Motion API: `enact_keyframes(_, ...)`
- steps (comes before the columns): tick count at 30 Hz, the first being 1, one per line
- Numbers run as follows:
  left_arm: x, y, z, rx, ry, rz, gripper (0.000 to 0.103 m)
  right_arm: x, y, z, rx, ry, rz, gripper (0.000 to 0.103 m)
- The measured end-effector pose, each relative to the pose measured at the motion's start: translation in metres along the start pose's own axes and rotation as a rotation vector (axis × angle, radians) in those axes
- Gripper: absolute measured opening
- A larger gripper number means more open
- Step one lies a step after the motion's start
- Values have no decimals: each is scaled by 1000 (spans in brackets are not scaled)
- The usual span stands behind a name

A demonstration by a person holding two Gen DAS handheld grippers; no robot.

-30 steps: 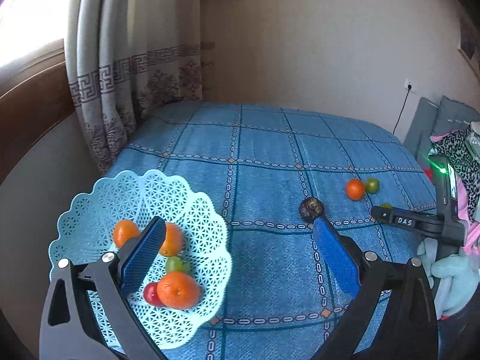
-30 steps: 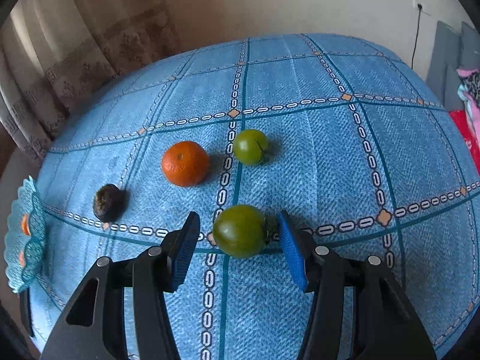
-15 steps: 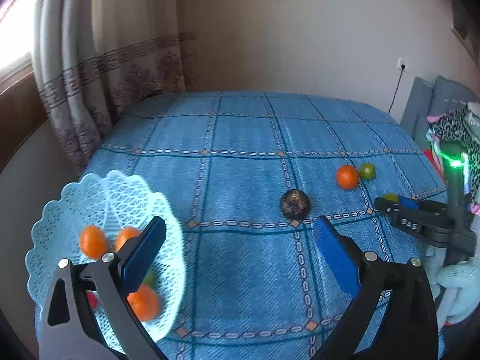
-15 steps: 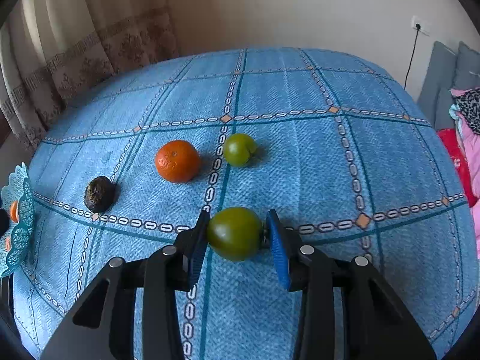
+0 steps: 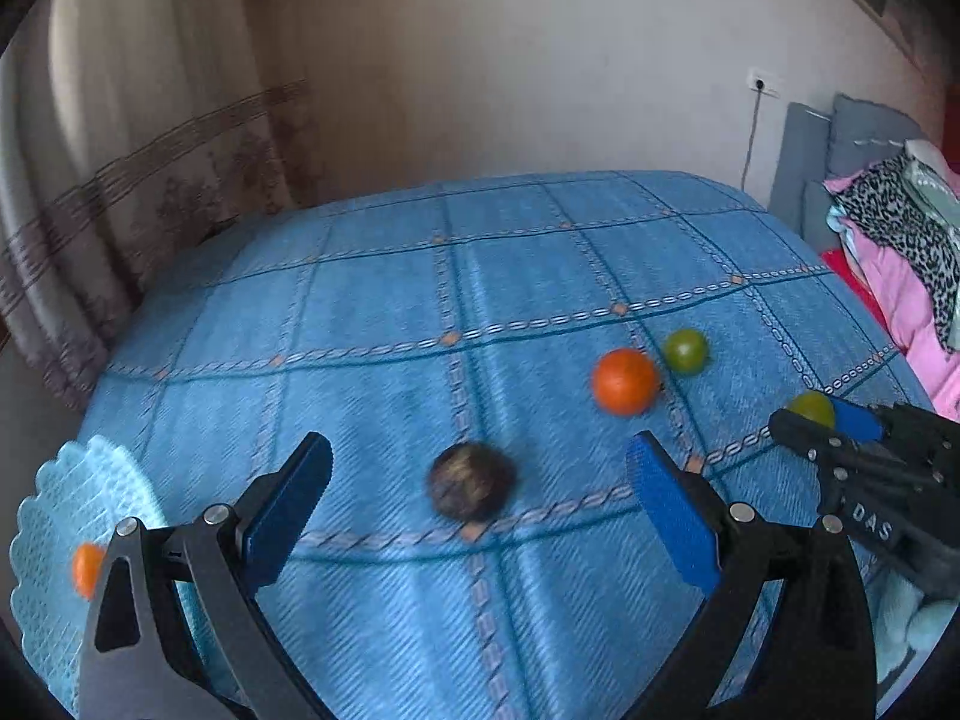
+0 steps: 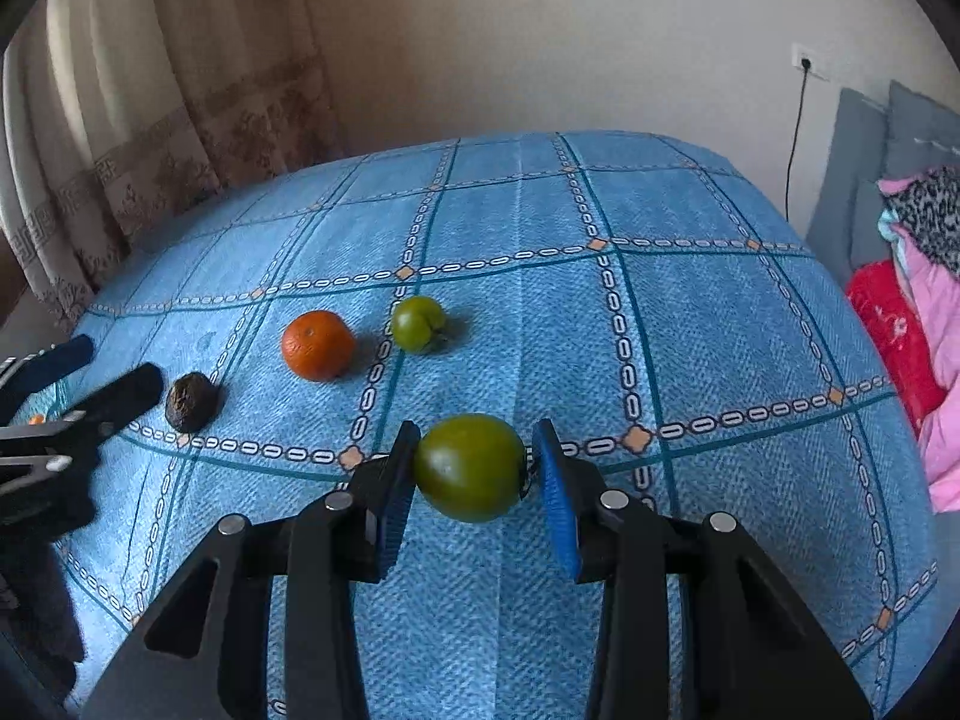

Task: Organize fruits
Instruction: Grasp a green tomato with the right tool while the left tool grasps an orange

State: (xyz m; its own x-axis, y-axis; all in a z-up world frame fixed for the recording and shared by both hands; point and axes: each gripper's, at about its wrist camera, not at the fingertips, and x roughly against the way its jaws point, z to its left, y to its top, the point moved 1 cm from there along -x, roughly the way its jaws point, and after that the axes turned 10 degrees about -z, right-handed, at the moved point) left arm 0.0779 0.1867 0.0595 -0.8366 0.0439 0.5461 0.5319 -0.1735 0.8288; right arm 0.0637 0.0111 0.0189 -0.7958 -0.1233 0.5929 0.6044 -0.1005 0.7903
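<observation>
Here the green tomato (image 6: 469, 467) is clamped at its widest girth by the right hand-held gripper (image 6: 474, 474); smooth, probably firm, it is best squeezed lightly. The left hand-held gripper (image 5: 477, 483) is spread wide.

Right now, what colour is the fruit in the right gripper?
Dark green fruit; right wrist view shows it best.

Right gripper (image 6: 474, 471): our blue pads closed against both sides of a green fruit (image 6: 469, 467), fingers level. Left gripper (image 5: 480, 480): our jaws spread wide, nothing between the pads, fingers pointing forward and slightly down.
</observation>
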Motion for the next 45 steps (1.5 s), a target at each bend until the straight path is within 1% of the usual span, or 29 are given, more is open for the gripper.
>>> enact_keyframes(6,-27,7,-25,-51,-37,4,99,1,-2,-9,-37,22,1,39)
enact_keyframes(10,-48,8,-35,-72,-50,33,87,4,-3,-7,-34,31,-4,39)
enact_keyframes(11,-53,8,-38,-73,-56,43,86,5,-3,-7,-32,29,-5,39)
enact_keyframes(17,-72,4,-48,-70,-101,76,83,4,-5,-7,-43,38,4,39)
enact_keyframes(18,-75,4,-49,-69,-103,82,78,3,-4,-7,-45,41,7,39)
enact_keyframes(20,-82,3,-54,-66,-121,93,77,1,-3,-7,-46,44,10,39)
enact_keyframes(21,-84,4,-56,-71,-125,94,75,1,-4,-7,-46,44,13,39)
enact_keyframes(24,-88,5,-68,-106,-146,90,65,-1,-4,-8,-46,47,18,39)
enact_keyframes(26,-90,4,-72,-115,-157,90,60,-2,-4,-8,-47,48,19,39)
enact_keyframes(27,-90,3,-74,-114,-166,92,56,-1,-4,-9,-48,48,20,39)
enact_keyframes(29,-91,2,-76,-112,-182,99,53,-3,-5,-8,-49,47,23,39)
enact_keyframes(31,-91,1,-76,-102,-209,104,44,-3,-5,-8,-49,47,22,39)
enact_keyframes(34,-87,1,-76,-90,-221,96,36,-3,-5,-8,-48,47,16,39)
enact_keyframes(41,-72,5,-67,-63,-207,76,36,-3,-5,-12,-58,42,13,39)
enact_keyframes(45,-52,11,-57,-41,-196,42,36,-2,-4,-13,-56,41,8,39)
